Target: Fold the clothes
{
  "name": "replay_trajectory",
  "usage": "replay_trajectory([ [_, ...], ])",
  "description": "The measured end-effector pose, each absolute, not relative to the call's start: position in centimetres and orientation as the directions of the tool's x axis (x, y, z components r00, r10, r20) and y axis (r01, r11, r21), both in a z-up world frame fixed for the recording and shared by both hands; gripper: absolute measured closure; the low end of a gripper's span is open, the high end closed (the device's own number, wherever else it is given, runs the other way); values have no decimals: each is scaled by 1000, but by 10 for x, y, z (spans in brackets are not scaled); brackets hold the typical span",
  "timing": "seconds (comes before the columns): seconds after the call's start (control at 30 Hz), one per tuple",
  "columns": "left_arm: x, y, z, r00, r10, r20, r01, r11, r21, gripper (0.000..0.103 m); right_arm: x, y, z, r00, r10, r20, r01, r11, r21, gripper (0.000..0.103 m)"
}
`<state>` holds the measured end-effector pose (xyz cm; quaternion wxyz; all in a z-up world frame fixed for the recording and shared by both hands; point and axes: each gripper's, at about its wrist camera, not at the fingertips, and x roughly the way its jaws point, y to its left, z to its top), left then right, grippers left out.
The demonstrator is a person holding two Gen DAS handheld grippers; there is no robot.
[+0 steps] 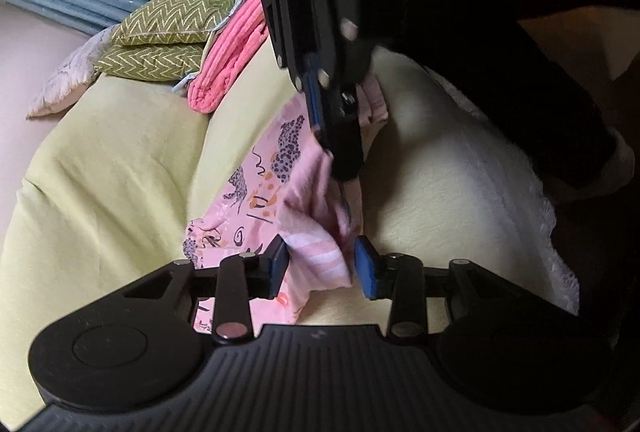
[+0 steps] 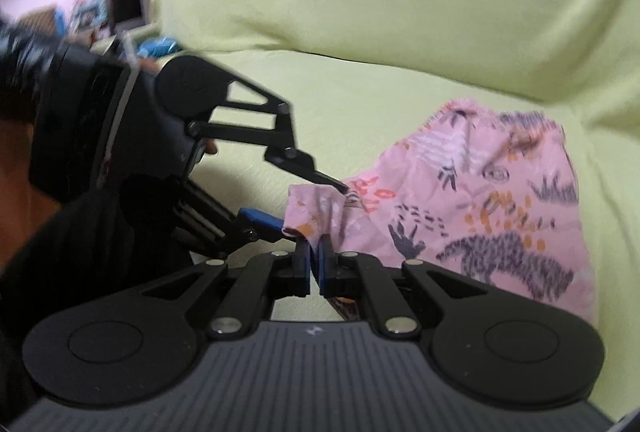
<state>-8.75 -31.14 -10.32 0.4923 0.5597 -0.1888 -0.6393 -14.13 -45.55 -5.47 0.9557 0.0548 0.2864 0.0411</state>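
A: Currently the pink printed cotton garment with leopard and zebra motifs [image 2: 472, 200] lies on the pale yellow-green fabric-covered sofa seat [image 1: 112, 160], its near edge bunched up between the two tools.

B: State of the right claw [image 2: 315, 264]?

A: Jaws together, pinched on a fold of that near edge. In the left wrist view it comes in from the far side, tilted down onto the cloth.

B: And the left claw [image 1: 322, 264]?

A: Jaws apart. A flap of the garment sits between the blue pads [image 1: 366, 264], but they do not press on it, so it holds nothing.

B: Risks?

A: Three, by my reading. The cloth hangs from one pinch only; any pull may drag the whole piece across the seat rather than fold it. The left claw could close on a doubled-up wad, locking in a crooked crease. The two tools are very close, so a clash is possible.

B: Neighbours?

A: A rolled coral-pink ribbed cloth [image 1: 228, 68] and olive zigzag-patterned folded pieces [image 1: 168, 28] sit far left, well apart.
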Motion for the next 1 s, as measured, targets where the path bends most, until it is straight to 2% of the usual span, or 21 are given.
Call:
replay_trajectory([
  [0.13, -82, -322, -100, 127, -845, -520, 451, -418, 789, 58, -147, -487, -55, 850, 109, -515, 78, 941, 328, 100],
  [0.27, -76, -330, -95, 144, -841, -521, 513, -387, 766, 57, -154, -521, -66, 867, 120, -483, 194, 812, 551, 100],
  [0.4, -75, -335, -92, 151, -828, -541, 557, -381, 738, 58, -161, -543, -79, 866, 78, -493, 305, 699, 647, 100],
  [0.57, -75, -339, -93, 143, -819, -556, 601, -374, 706, 58, -172, -557, -94, 839, 49, -542, 409, 599, 689, 100],
  [0.8, -77, -361, -90, 92, -821, -563, 631, -390, 671, 58, -163, -552, -107, 778, 79, -623, 470, 586, 660, 100],
  [1.0, -70, -389, -80, 54, -830, -556, 702, -364, 612, 58, -160, -548, -116, 774, 141, -617, 458, 548, 700, 100],
])
